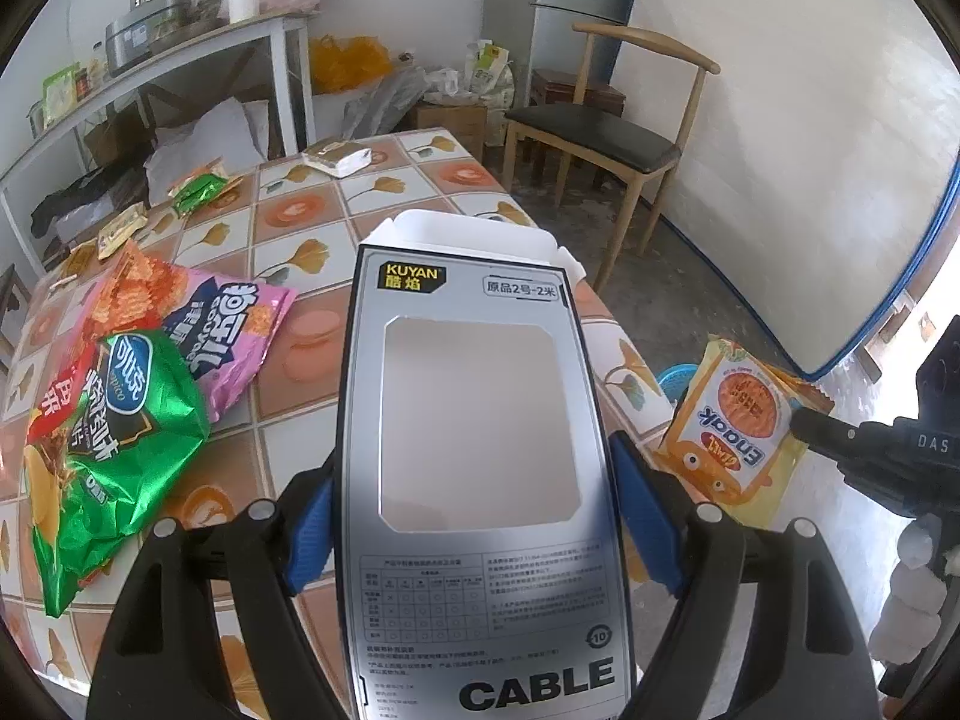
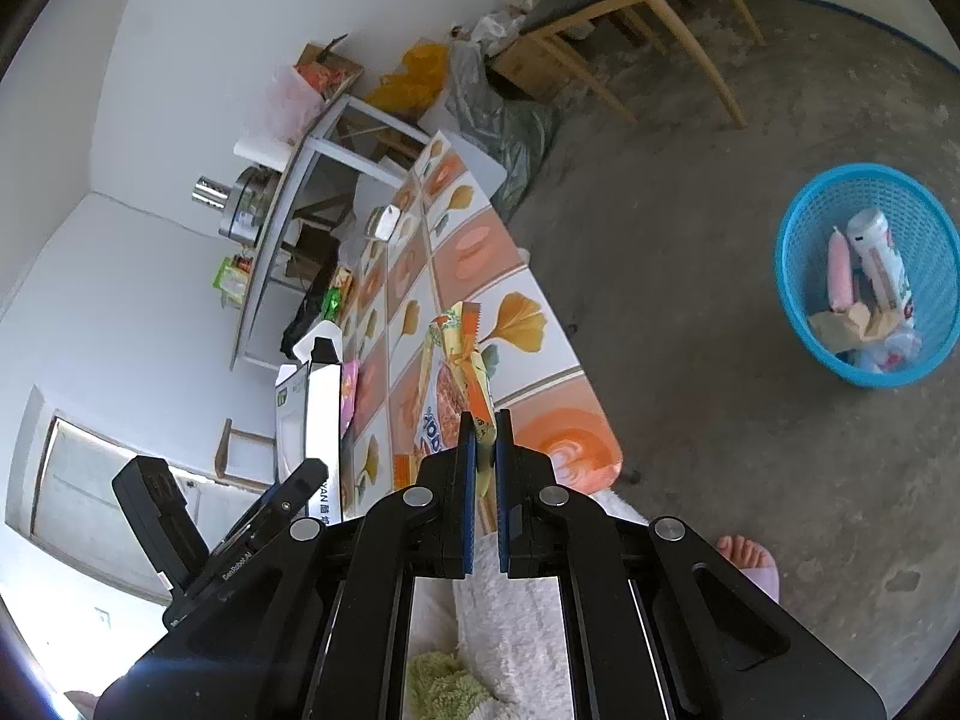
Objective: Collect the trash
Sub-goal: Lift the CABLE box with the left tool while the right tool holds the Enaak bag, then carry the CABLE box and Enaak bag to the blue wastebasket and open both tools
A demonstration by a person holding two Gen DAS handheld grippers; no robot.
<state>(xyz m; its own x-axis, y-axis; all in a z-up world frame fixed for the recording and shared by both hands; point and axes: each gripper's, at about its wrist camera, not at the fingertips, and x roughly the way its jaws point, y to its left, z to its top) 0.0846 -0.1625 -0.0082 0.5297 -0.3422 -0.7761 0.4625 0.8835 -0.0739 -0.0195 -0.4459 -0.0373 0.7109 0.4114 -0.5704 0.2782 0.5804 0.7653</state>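
Note:
My left gripper (image 1: 474, 516) is shut on a grey cable box (image 1: 480, 480) with a cut-out window, held upright above the table. The box also shows edge-on in the right wrist view (image 2: 321, 420). My right gripper (image 2: 485, 450) is shut on the edge of a yellow snack packet (image 2: 462, 372), held beside the table's corner; it shows in the left wrist view (image 1: 738, 420) with the right gripper (image 1: 804, 420) at its side. A blue trash basket (image 2: 804, 276) with several pieces of trash stands on the floor to the right.
A green chip bag (image 1: 114, 462), a pink snack bag (image 1: 222, 336) and small wrappers (image 1: 198, 189) lie on the tiled table (image 1: 312, 204). A silver packet (image 1: 336, 157) lies at its far end. A wooden chair (image 1: 600, 144) and a cluttered shelf (image 1: 150, 60) stand behind.

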